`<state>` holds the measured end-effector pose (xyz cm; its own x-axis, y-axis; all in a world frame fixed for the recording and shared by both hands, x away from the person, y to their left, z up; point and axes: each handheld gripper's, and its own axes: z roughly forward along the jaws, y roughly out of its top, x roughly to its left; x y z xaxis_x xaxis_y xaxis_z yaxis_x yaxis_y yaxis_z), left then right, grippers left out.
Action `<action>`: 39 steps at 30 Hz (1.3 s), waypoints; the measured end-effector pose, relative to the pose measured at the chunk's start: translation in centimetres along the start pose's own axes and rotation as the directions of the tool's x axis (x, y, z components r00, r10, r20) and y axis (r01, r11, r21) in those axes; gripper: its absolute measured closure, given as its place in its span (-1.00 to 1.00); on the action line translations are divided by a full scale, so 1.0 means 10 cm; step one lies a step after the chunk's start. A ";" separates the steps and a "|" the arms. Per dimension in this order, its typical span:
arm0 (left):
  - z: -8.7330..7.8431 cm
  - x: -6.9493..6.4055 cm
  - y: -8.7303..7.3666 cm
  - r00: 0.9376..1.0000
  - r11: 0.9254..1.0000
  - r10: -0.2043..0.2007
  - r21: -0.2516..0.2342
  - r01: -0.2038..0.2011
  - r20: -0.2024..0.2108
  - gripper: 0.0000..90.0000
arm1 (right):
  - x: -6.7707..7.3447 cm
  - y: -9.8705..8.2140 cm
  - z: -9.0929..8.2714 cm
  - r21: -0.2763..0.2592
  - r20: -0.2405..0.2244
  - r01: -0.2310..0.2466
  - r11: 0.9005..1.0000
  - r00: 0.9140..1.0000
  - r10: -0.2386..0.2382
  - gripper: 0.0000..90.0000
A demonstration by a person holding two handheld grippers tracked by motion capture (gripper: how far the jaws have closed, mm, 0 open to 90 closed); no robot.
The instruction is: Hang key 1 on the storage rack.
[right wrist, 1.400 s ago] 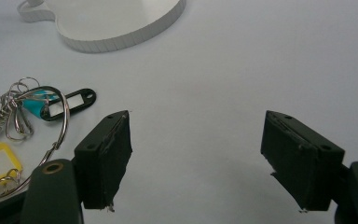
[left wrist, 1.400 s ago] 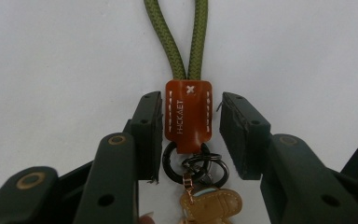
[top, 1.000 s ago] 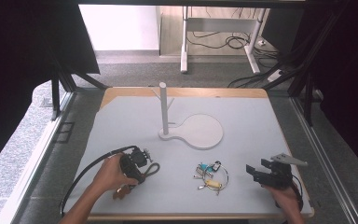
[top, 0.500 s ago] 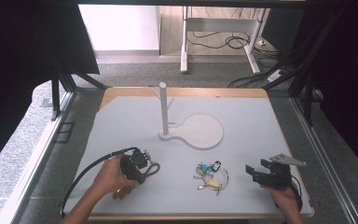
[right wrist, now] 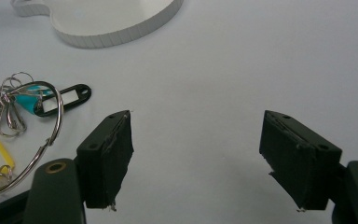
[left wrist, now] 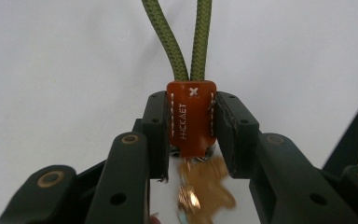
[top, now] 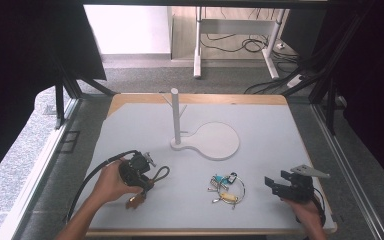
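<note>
Your left gripper (left wrist: pixel 191 135) holds the orange leather tab (left wrist: pixel 191 119) of the green cord keychain (top: pixel 156 175); hanging it on the white peg stand (top: pixel 176 117) probably remains. Your right gripper (right wrist: pixel 198 154) is wide open, beside the metal key ring with coloured tags (top: pixel 226 187).

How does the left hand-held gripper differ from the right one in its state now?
The left hand-held gripper is shut on the orange leather tag of a green cord loop; the right hand-held gripper is open and holds nothing. The left points away from the key ring, the right towards it. Both hover low over the table.
</note>
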<state>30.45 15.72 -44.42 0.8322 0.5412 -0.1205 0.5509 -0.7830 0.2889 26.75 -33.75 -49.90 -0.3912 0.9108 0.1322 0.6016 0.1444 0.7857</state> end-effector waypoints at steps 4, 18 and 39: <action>-0.13 0.01 -0.02 1.000 0.998 -0.024 -0.058 0.024 0.009 0.49 | 0.01 0.00 -0.01 -0.008 0.003 0.006 1.000 1.000 -0.006 -0.41; -0.52 0.04 0.05 1.000 0.991 -0.018 -0.135 0.019 0.006 0.49 | -0.02 -0.02 0.01 0.010 0.001 0.005 1.000 1.000 -0.005 -0.41; -0.76 0.20 0.24 0.999 0.987 -0.038 -0.158 0.040 0.019 0.49 | 0.00 -0.03 0.03 0.033 0.010 0.026 0.999 1.000 -0.026 -0.41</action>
<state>33.01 17.26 -36.76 0.8118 0.5645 -0.1493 0.5673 -0.7019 0.4306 26.78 -33.70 -50.33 -0.3999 0.9104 0.1059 0.6142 0.1804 0.7682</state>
